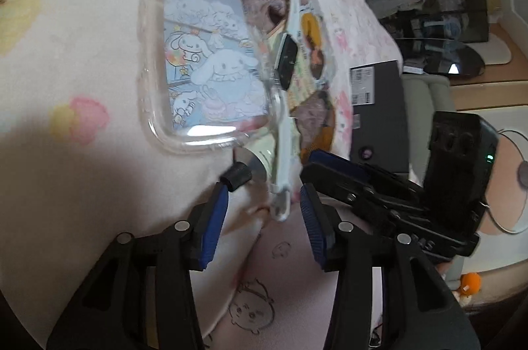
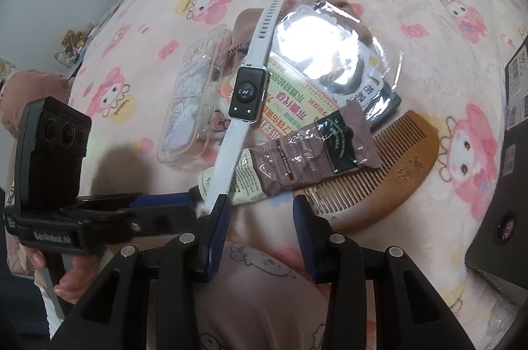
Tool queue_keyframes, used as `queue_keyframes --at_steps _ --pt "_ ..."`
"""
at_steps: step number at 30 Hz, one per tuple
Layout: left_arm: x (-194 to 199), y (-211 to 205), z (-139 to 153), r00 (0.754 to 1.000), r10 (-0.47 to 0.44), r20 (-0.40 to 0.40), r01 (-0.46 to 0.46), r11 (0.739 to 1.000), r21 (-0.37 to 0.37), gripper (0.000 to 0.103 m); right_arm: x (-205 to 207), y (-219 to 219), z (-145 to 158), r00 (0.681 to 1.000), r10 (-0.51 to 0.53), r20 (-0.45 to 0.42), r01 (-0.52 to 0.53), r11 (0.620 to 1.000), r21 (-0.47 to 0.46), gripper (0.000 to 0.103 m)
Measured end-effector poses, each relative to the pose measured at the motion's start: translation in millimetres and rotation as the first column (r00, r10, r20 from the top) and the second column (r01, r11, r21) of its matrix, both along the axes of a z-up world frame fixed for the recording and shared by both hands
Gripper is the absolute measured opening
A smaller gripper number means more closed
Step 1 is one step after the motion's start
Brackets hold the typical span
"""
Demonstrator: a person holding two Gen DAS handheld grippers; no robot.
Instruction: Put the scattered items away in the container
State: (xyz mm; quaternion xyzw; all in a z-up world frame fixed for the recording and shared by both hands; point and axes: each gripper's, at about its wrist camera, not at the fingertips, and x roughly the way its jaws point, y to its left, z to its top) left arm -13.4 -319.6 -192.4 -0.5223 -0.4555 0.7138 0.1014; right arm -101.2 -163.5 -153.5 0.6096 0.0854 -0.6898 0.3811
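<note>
A pile of items lies on a pink cartoon-print blanket. A white smartwatch rests across a clear phone case, a cream tube with a black cap, a brown sachet and a wooden comb. My left gripper is open, and the watch strap's end lies loose between its fingers. My right gripper is open just short of the tube and sachet, with only blanket between its pads. The grippers meet at the strap's end.
A dark box with a barcode label stands at the blanket's right side. A shiny plastic packet and a printed leaflet lie under the pile. A hand holds the left gripper's handle. Furniture stands beyond the blanket.
</note>
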Motion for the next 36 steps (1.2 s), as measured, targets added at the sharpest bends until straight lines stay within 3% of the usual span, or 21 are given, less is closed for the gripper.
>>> queue_keyframes --at_steps 2,5,7,9,10,12,16,19,24,28,36 --pt "-3.5 -4.6 -3.8 1.0 -0.003 0.009 0.003 1.0 0.023 0.033 0.3 -0.5 0.4 1.0 0.0 -0.003 0.0 1.0 0.005 0.035" --pt "-6.0 -2.9 -2.7 0.999 -0.038 0.002 0.037 0.998 0.058 0.021 0.0 2.0 2.7 1.0 -0.008 -0.008 0.008 1.0 0.006 0.035" --pt "-7.7 1.2 1.6 0.998 -0.059 -0.002 0.059 0.997 0.046 0.021 -0.5 5.4 5.7 1.0 -0.014 -0.015 0.014 1.0 0.005 0.035" --pt "-9.0 4.0 5.6 0.998 -0.07 -0.004 0.071 0.997 0.035 0.013 -0.6 8.3 8.6 1.0 -0.016 -0.022 0.017 1.0 0.006 0.035" --pt "-10.7 5.3 8.2 0.997 -0.074 -0.004 0.074 0.997 0.024 0.003 -0.3 9.7 10.1 0.999 -0.018 -0.026 0.018 1.0 0.006 0.035" --pt "-13.2 7.5 18.1 0.997 -0.079 -0.025 0.079 0.997 0.012 0.0 1.1 12.0 13.6 0.999 -0.019 -0.035 0.02 1.0 0.005 0.035" --pt "-21.2 17.8 47.6 0.993 -0.1 -0.069 0.094 0.992 -0.082 0.0 4.1 19.0 28.3 0.997 -0.029 -0.072 0.029 1.0 -0.011 0.035" --pt "-28.0 23.6 57.2 0.991 -0.109 -0.078 0.101 0.989 -0.103 0.0 3.7 26.3 39.4 0.995 -0.043 -0.092 0.041 0.999 -0.021 0.035" --pt "-32.9 24.6 44.0 0.994 -0.11 -0.003 0.109 0.985 -0.134 0.003 3.9 36.4 36.3 0.995 -0.039 -0.087 0.039 0.999 -0.002 0.036" --pt "-37.0 23.3 35.7 0.996 -0.077 0.032 0.082 0.98 -0.183 0.024 0.7 31.8 17.7 0.999 -0.02 -0.03 0.02 1.0 0.003 0.037" --pt "-58.6 17.5 22.0 0.999 -0.043 0.021 0.046 0.987 -0.153 0.024 -9.5 9.9 -5.8 0.999 0.02 0.043 -0.02 1.0 0.0 0.039"
